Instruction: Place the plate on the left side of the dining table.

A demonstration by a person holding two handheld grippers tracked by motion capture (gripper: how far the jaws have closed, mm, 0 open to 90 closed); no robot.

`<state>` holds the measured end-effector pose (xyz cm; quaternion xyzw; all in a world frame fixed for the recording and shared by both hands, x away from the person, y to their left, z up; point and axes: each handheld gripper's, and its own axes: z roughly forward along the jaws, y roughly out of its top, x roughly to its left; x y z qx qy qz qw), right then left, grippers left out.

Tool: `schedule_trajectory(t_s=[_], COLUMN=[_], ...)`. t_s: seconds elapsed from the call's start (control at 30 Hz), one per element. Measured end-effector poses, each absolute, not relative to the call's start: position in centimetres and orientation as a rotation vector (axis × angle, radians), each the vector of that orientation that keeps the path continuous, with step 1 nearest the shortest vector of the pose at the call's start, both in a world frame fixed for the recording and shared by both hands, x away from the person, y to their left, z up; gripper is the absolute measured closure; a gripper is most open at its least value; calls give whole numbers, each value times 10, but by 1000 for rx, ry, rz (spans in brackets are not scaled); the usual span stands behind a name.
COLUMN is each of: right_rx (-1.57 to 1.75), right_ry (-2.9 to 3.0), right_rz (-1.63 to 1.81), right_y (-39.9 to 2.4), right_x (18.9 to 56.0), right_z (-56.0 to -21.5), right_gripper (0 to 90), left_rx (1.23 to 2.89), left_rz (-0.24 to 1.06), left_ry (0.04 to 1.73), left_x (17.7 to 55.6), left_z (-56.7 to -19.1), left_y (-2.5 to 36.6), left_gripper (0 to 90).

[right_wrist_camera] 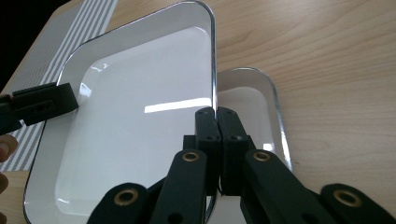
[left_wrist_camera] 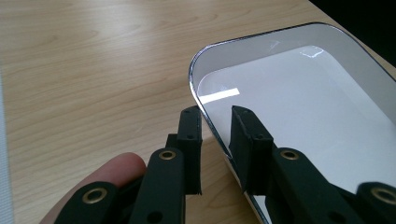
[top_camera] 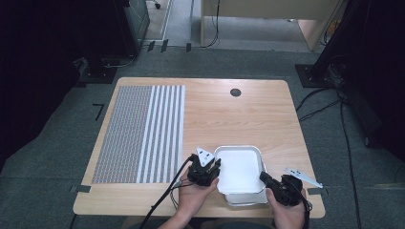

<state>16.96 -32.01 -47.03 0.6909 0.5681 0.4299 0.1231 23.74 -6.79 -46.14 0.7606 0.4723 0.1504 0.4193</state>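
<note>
A: The upper tray (right_wrist_camera: 135, 121) is lifted; the right gripper view shows a second tray (right_wrist_camera: 252, 100) beneath it.

B: On the table (top_camera: 248, 114), a striped mat (top_camera: 143, 133) lies at nine o'clock.

A: The right tongs (right_wrist_camera: 217, 114) are clamped on its three-o'clock rim; the left tongs (left_wrist_camera: 215, 122) straddle the nine-o'clock rim, pads slightly apart.

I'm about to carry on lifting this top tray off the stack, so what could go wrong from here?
1. The left gripper jaws straddle the top tray rim with a gap visible, so that side may slip and tilt.
2. The right gripper pinches only the thin rim edge; the tray could pivot out.
3. The lower tray sits close beneath and near the table front edge; a drop could knock it off.
</note>
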Motion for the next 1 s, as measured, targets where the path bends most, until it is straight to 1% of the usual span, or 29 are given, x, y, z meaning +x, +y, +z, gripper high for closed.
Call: schedule_trajectory(t_s=[0.2, 0.77, 1.0], right_rx=[2003, 1977, 1982], right_ry=[1688, 1737, 1748], right_rz=[1262, 1264, 1262], right_y=[-304, -267, -244], right_x=[180, 200, 209], right_z=[-466, -462, -463], right_gripper=[900, 899, 899], left_rx=[1875, 1865, 1873], left_rz=[383, 420, 439], left_ry=[1209, 1252, 1282], left_x=[242, 253, 261], left_z=[-457, -452, -453], left_y=[-50, -14, 6], left_gripper=[756, 762, 764])
